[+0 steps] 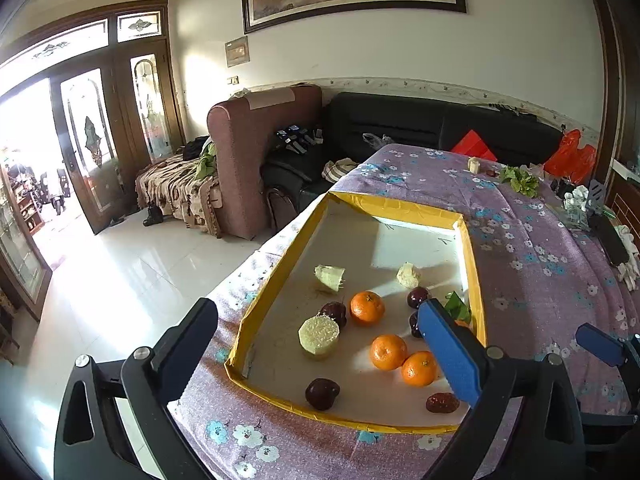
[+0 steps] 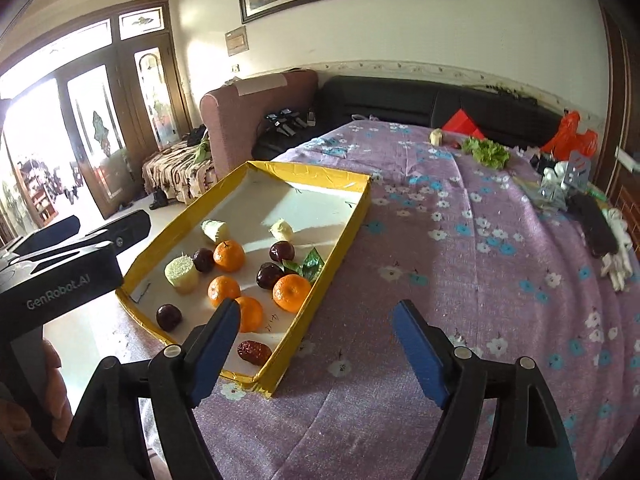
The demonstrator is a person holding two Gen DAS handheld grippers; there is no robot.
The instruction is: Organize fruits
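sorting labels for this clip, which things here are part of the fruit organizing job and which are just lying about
Part of the job:
- yellow-rimmed tray
- oranges
- dark plums
- red date
- pale cut stalk pieces

Just lying about:
- lettuce
- red bags
- white gloves
- black sofa

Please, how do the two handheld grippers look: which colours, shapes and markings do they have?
Both are black plastic. The left gripper and right gripper each have two long fingers with blue pads and round silver pivot screws. The right wrist view shows white "GenRobot.AI" lettering on the left gripper's body. No cables or sleeves show.
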